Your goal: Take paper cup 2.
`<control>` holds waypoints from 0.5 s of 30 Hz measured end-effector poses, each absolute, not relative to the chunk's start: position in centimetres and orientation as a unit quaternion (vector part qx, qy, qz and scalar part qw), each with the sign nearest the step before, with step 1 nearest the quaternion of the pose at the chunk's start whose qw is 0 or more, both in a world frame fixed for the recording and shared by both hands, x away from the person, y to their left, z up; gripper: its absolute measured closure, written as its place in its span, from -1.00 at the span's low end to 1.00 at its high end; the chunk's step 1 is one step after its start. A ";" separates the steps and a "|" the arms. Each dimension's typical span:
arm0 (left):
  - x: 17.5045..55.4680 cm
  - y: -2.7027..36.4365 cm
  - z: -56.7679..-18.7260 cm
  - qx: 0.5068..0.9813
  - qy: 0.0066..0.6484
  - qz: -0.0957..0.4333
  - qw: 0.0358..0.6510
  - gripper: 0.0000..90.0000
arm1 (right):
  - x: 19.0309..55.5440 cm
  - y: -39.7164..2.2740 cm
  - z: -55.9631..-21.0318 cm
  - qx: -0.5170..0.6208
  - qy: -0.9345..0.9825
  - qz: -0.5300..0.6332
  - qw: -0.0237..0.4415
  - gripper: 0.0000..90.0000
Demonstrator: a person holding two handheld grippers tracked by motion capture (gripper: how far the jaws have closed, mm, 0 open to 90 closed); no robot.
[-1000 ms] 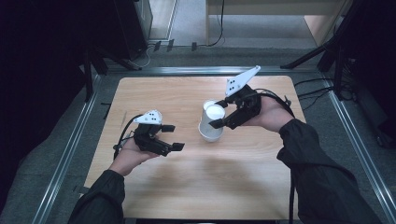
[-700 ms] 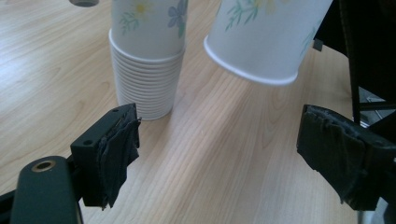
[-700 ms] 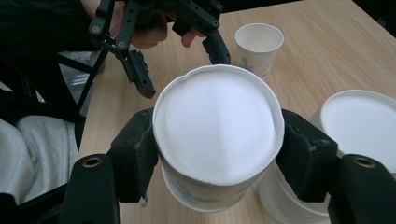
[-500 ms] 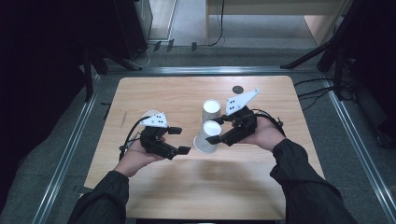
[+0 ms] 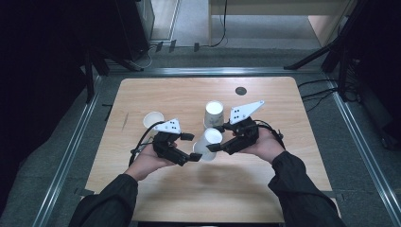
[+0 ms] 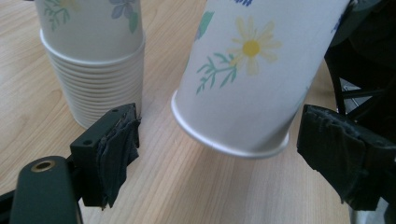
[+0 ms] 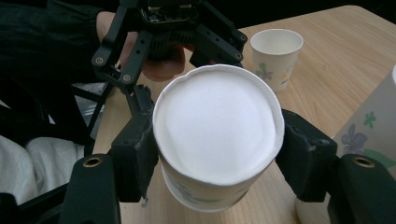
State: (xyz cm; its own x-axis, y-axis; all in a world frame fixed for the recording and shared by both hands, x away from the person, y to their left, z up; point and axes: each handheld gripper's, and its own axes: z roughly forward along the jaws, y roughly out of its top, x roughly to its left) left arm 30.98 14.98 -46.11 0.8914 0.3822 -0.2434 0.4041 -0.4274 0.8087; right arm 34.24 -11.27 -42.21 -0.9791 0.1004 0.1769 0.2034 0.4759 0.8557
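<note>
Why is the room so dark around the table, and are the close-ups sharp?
High view: light falls on the wooden table, the surroundings stay near black. Left gripper view: the tilted paper cup looks crisp. Right gripper view: that cup's white base glares; the far cup is slightly soft.

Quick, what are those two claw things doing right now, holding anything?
Left gripper: open, its jaws on either side of the paper cup's rim without pressing it.
Right gripper: closed on the paper cup, held upside down and tilted.

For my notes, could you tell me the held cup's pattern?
White paper cup printed with yellow daisies and green sprigs; left gripper view.
</note>
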 end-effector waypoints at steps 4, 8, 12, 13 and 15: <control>30.9 14.6 -46.4 0.850 0.222 -0.011 0.477 -0.70 | 34.1 -11.2 -42.6 -0.091 -0.856 -0.507 0.053 -0.22; 31.0 14.4 -46.6 0.850 0.222 -0.016 0.477 -0.70 | 34.1 -11.1 -42.9 -0.092 -0.853 -0.510 0.057 -0.22; 31.2 14.5 -46.7 0.849 0.218 -0.019 0.480 -0.70 | 34.1 -11.1 -43.1 -0.094 -0.851 -0.514 0.059 -0.21; 31.2 14.5 -46.8 0.849 0.217 -0.020 0.481 -0.70 | 34.1 -11.1 -43.1 -0.095 -0.849 -0.516 0.062 -0.21; 31.2 14.4 -46.8 0.848 0.214 -0.024 0.484 -0.70 | 34.1 -11.0 -43.2 -0.094 -0.849 -0.516 0.063 -0.21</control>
State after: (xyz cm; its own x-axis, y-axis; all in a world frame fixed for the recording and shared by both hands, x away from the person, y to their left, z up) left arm 31.20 14.45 -46.78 0.9071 0.3402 -0.2478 0.3862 -0.4388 0.8114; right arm 34.11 -11.00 -43.18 -0.9743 0.0954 0.2042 0.2252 0.4491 0.8647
